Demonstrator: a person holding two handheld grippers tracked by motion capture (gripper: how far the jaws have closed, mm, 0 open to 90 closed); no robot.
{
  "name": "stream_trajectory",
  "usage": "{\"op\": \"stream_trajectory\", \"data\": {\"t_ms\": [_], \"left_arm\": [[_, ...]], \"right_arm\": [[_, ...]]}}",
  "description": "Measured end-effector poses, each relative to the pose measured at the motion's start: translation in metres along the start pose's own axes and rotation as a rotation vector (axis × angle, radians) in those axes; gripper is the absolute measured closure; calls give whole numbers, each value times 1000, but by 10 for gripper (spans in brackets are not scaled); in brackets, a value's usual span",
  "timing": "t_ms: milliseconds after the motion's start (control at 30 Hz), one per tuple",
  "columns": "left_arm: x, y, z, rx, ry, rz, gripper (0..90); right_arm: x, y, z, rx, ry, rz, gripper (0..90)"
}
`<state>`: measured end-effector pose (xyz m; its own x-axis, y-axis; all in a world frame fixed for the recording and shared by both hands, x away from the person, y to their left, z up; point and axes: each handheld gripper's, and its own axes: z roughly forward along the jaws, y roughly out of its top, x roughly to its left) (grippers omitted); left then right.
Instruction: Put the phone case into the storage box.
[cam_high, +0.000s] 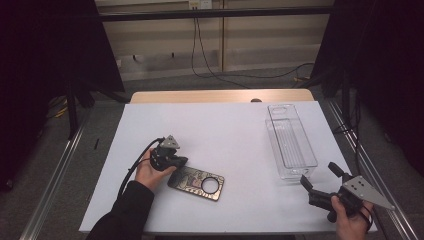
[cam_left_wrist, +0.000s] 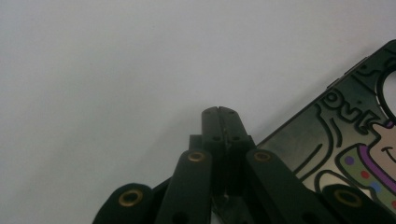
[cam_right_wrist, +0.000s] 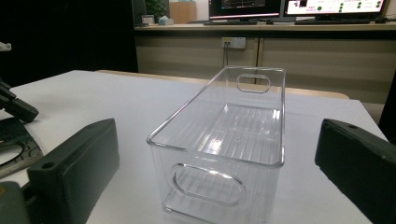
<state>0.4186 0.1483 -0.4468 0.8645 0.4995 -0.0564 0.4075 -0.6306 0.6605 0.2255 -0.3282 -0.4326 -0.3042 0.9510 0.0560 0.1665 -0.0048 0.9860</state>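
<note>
My left hand-held gripper (cam_high: 181, 161) has its jaws pressed together with nothing between them; its tip sits low over the white counter (cam_high: 225, 125), just beside the near-left end of the phone case (cam_high: 196, 183). The case lies flat, its round cutout toward the right in the high view. My right hand-held gripper (cam_high: 320, 176) stands wide open, empty, aimed at the near short end of the clear bin (cam_high: 291, 141). The bin rests upright on the counter, well apart from the case.
</note>
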Motion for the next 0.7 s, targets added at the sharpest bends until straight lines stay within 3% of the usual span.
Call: {"op": "stream_trajectory", "data": {"t_ms": [700], "left_arm": [[-10, -11, -10, 0, -17, -3, 900]], "right_arm": [[0, 0, 1, -3, 9, 7, 0]]}}
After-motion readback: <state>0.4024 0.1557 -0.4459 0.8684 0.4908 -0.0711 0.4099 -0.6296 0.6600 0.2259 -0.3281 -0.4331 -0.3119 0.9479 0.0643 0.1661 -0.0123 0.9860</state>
